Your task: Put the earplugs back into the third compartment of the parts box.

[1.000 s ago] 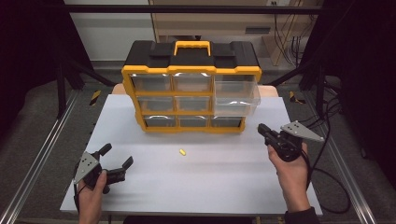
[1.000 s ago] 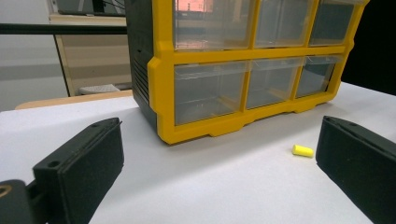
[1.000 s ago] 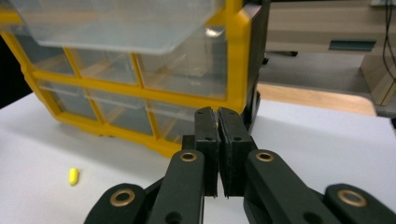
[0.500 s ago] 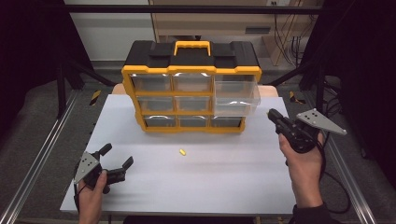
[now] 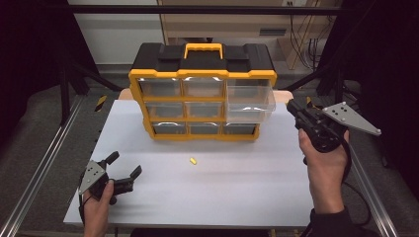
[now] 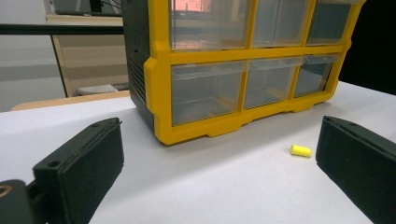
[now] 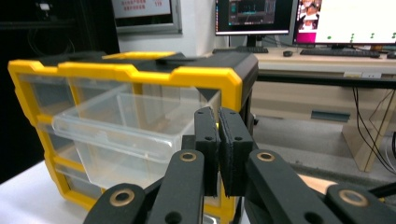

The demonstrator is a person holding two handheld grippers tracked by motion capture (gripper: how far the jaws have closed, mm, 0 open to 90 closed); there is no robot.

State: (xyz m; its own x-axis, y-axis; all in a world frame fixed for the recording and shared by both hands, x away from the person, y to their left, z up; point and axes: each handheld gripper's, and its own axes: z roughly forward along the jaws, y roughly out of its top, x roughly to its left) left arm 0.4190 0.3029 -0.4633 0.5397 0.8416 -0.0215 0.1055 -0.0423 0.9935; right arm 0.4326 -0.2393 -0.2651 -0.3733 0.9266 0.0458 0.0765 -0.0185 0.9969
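A yellow and black drawer cabinet (image 5: 202, 89) stands at the back of the white table (image 5: 222, 187). Its clear top right drawer (image 5: 249, 101) is pulled out; it shows as a clear drawer (image 7: 121, 126) in the right gripper view. A small yellow earplug (image 5: 193, 160) lies on the table in front of the cabinet (image 6: 233, 70), seen as a yellow earplug (image 6: 300, 150) between the left jaws. My left gripper (image 5: 123, 167) rests open at the front left. My right gripper (image 5: 291, 105) is shut with nothing in it, held in the air beside the open drawer.
Metal rails (image 5: 44, 163) run along both table sides. A desk with monitors (image 7: 299, 18) stands behind the cabinet. Black frame bars (image 5: 197, 9) cross above the back.
My right gripper has risen and moved right and back, toward the side of the open drawer. The left gripper has stayed put.
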